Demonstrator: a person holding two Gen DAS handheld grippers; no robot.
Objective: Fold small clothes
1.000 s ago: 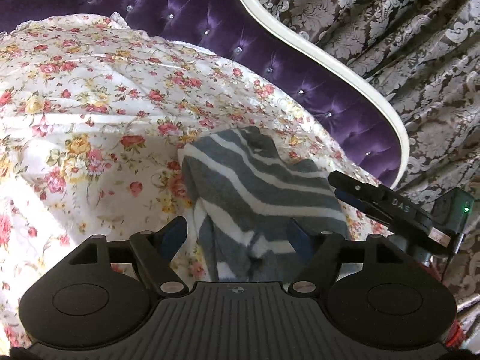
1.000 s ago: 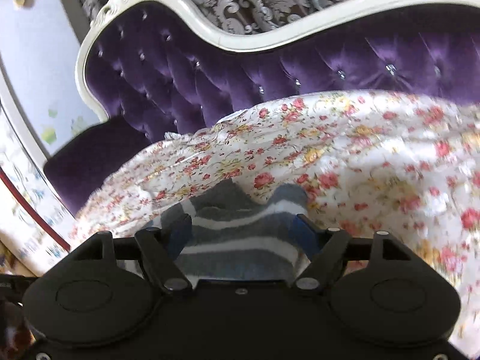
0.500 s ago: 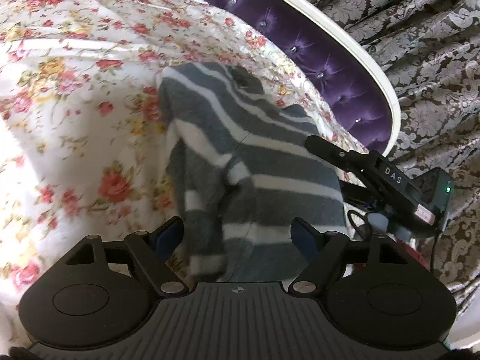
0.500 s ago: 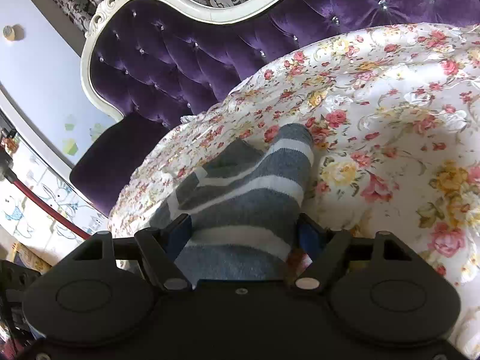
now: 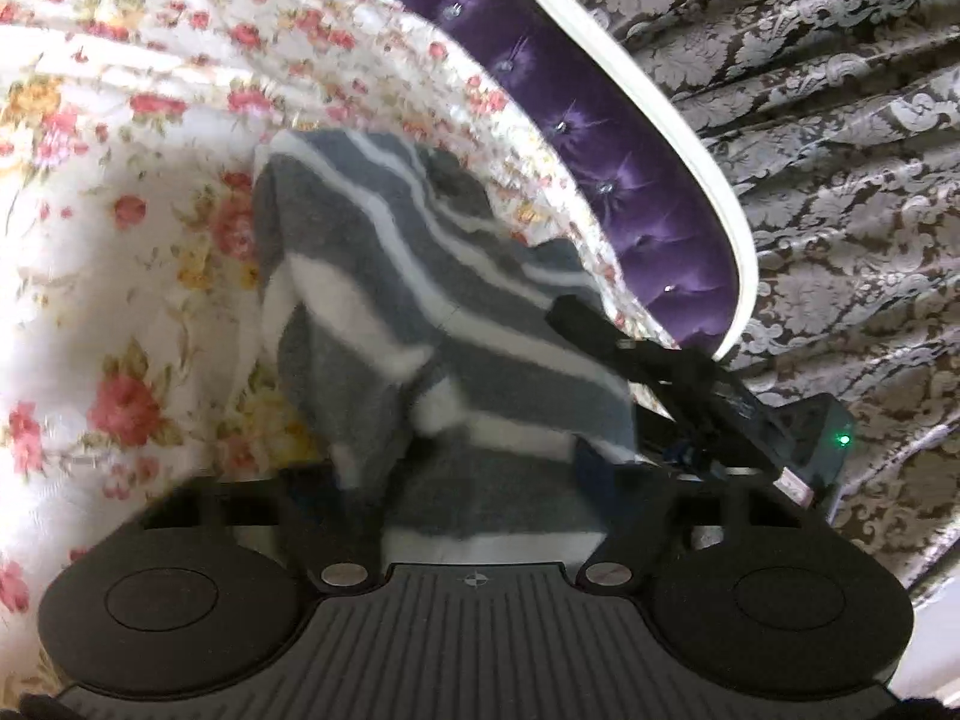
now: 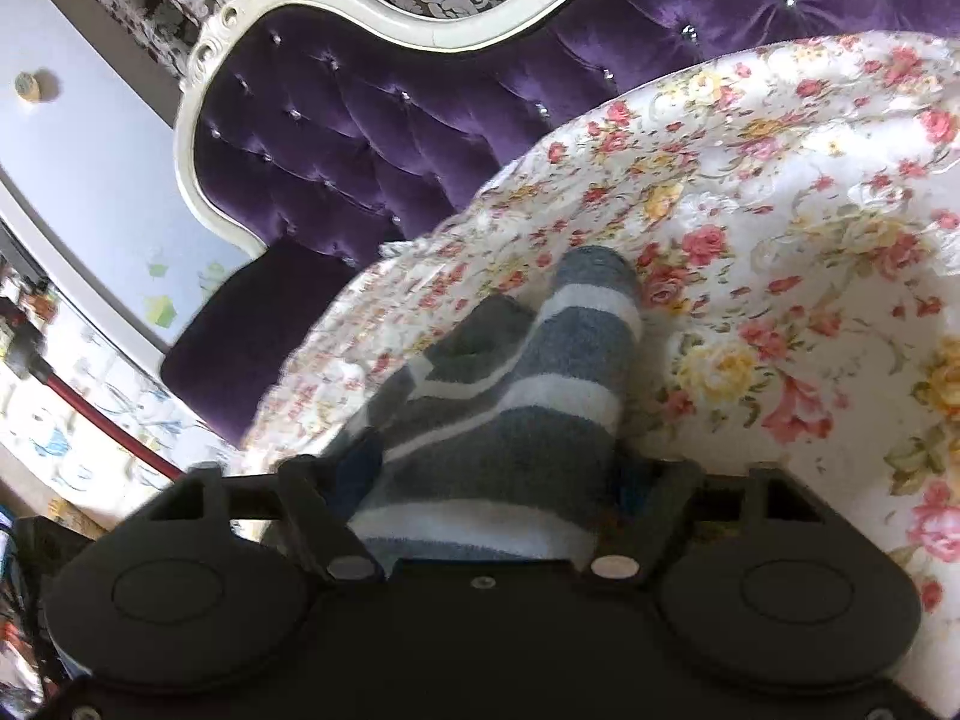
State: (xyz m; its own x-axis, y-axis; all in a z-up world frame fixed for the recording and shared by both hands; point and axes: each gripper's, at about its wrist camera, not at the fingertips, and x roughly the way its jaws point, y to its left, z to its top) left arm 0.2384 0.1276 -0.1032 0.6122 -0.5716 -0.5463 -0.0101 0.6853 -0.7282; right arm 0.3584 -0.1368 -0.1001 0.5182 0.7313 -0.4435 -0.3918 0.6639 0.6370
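Note:
A grey sock with white stripes (image 5: 420, 312) lies on the flowered sheet (image 5: 120, 240), its near end bunched up. My left gripper (image 5: 474, 474) is low over that near end. Its jaws are closing, with the fabric filling the gap and draped over the left finger. In the right wrist view the same sock (image 6: 528, 408) runs away from my right gripper (image 6: 495, 474). That gripper's jaws are closing too, with the sock's end squeezed between the blue pads. One of the right gripper's black fingers (image 5: 600, 336) shows at the sock's right edge in the left wrist view.
A purple tufted headboard with a white frame (image 6: 360, 120) curves around the far side of the sheet (image 6: 780, 240). Patterned grey curtains (image 5: 840, 180) hang behind it. A red tube (image 6: 90, 414) and clutter sit at the far left, off the bed.
Both grippers have sunk toward the sock and rolled a little. Their jaws have narrowed from wide apart onto the sock's near end, and the fabric there has bunched up.

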